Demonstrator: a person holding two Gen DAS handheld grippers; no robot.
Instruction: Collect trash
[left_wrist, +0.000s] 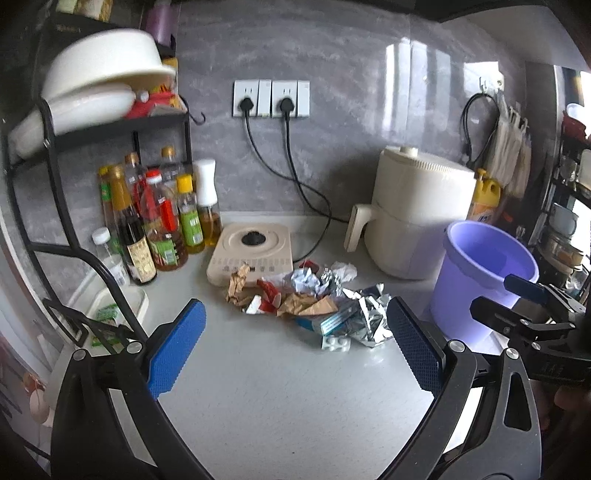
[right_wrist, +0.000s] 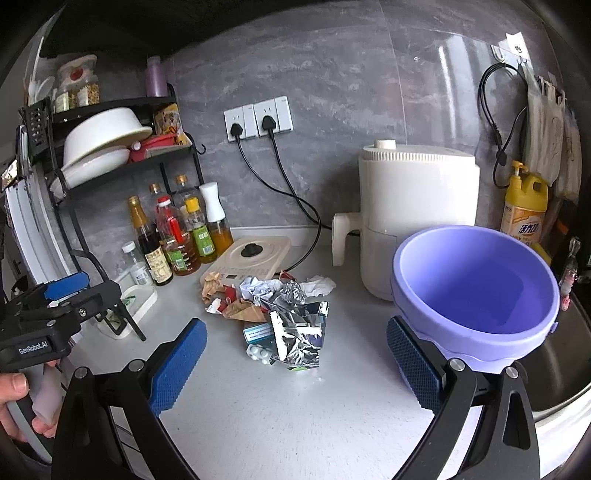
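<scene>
Left gripper (left_wrist: 295, 350) hangs with blue pads spread wide — nothing between them; right gripper (right_wrist: 295, 363) likewise gapes wide, unloaded — a bare hand (right_wrist: 16, 402) grips the left gripper's handle

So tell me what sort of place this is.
A home kitchen counter, most likely. Cooking oil and sauce bottles stand by a dish rack holding bowls, an air fryer is against the wall, and part of a steel sink shows at right.

Trash pile (right_wrist: 273, 314) beside purple bucket (right_wrist: 476, 295) (right tool (right_wrist: 295, 365) spread wide)
</scene>
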